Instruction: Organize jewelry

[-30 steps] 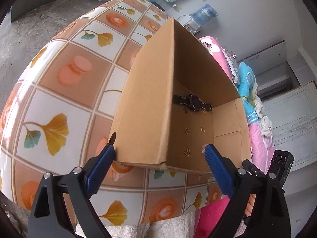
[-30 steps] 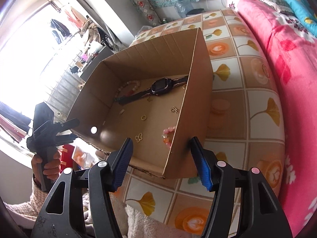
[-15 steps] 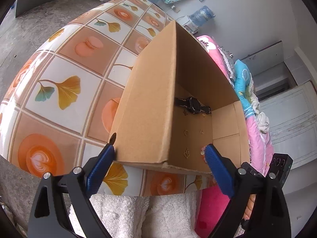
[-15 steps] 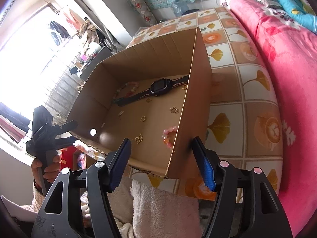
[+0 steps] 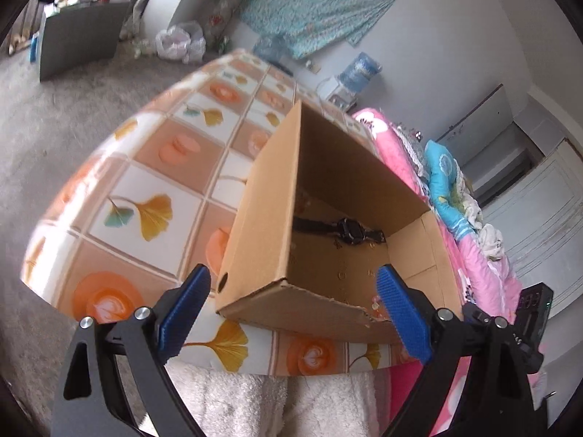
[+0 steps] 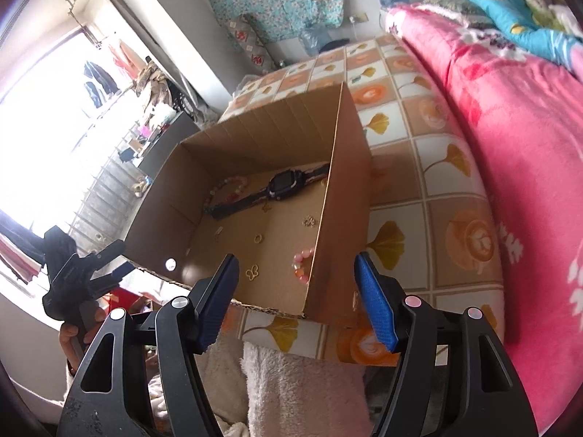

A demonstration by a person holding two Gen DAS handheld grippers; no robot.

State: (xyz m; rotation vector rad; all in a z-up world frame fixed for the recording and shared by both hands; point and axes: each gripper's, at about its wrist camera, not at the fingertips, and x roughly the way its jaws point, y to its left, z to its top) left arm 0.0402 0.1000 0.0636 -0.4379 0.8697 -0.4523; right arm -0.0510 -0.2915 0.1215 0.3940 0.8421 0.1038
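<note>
Pink blanket (image 6: 510, 138); patterned tablecloth (image 5: 153, 167)

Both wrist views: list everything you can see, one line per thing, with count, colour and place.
cardboard box: one, brown, open-topped, on the table's near end
watch: one, black, on the box floor toward the far wall
pale bead bracelet: one, whitish with coloured beads, far left corner of the box
pink bead bracelet: one, pink, against the box's right wall, near end
small gold pieces: several, gold, scattered on the box floor
table: one, orange-and-white leaf-pattern cover, under the box
blanket: one, pink, right of the table
left gripper: one, black with blue pads, open, empty
right gripper: one, black with blue pads, jaws opening, empty
</note>
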